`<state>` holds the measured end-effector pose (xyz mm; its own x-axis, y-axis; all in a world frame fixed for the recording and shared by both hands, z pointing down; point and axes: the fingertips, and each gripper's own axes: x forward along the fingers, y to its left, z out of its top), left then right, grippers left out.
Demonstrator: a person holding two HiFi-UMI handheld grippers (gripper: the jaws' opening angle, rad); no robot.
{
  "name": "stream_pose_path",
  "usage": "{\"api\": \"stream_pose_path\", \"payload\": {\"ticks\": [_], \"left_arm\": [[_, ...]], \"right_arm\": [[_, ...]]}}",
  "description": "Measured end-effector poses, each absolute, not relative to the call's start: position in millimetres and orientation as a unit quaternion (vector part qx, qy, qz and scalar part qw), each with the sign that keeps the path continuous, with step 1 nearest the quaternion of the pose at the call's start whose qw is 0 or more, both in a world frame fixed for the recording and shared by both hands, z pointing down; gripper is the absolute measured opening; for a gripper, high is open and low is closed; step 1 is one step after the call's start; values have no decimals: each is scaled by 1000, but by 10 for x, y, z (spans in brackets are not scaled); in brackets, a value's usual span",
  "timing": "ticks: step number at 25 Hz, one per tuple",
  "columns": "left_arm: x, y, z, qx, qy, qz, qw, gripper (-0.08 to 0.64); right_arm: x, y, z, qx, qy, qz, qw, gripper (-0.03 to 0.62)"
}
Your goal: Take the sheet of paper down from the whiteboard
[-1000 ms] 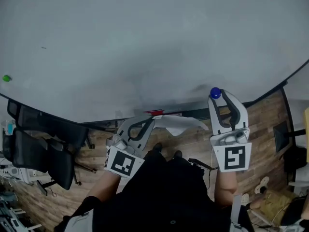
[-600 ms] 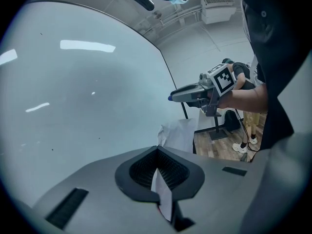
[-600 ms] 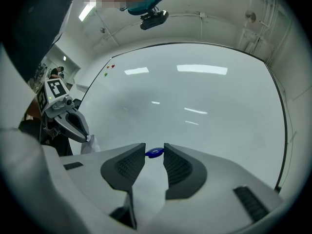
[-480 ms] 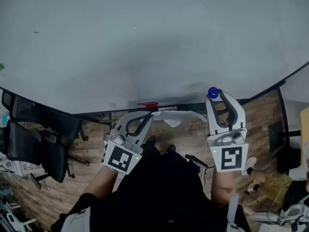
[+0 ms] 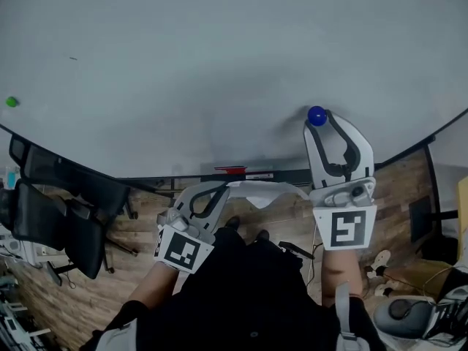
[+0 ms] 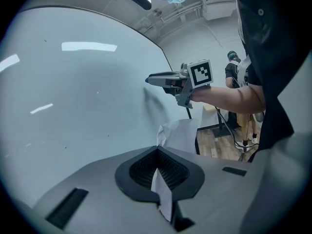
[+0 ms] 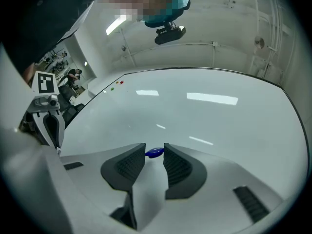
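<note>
- Left gripper (image 5: 219, 189): jaws pressed shut on edge of sheet of paper (image 5: 265, 191).
- Sheet off whiteboard (image 5: 219, 64), hanging low at near side.
- Right gripper (image 5: 320, 121): tips pinching blue magnet (image 7: 155, 153) against whiteboard, right.
- Judgement: seat magnet flat before letting go; hold sheet clear.

The magnet (image 5: 316, 115) is blue, the sheet of paper (image 5: 263, 194) white, the whiteboard (image 5: 219, 64) pale grey.

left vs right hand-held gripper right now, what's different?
Jaws: left hand-held gripper shut flat on the sheet of paper; right hand-held gripper wider, pinching a blue magnet at its tips. Height: left sits low, under the whiteboard; right is up at it. Both hold something.
</note>
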<state>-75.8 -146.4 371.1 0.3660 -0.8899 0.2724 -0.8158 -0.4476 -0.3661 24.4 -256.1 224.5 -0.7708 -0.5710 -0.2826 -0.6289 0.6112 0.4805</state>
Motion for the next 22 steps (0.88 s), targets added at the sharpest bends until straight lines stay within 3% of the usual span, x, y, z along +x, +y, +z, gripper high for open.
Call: {"api": "stream_pose_path", "payload": {"ticks": [22], "left_arm": [[-692,-1450,3677,-825,508,-228,96,11]], "right_arm": [[322,-2852,2447,-370,896,241,50,121]]}}
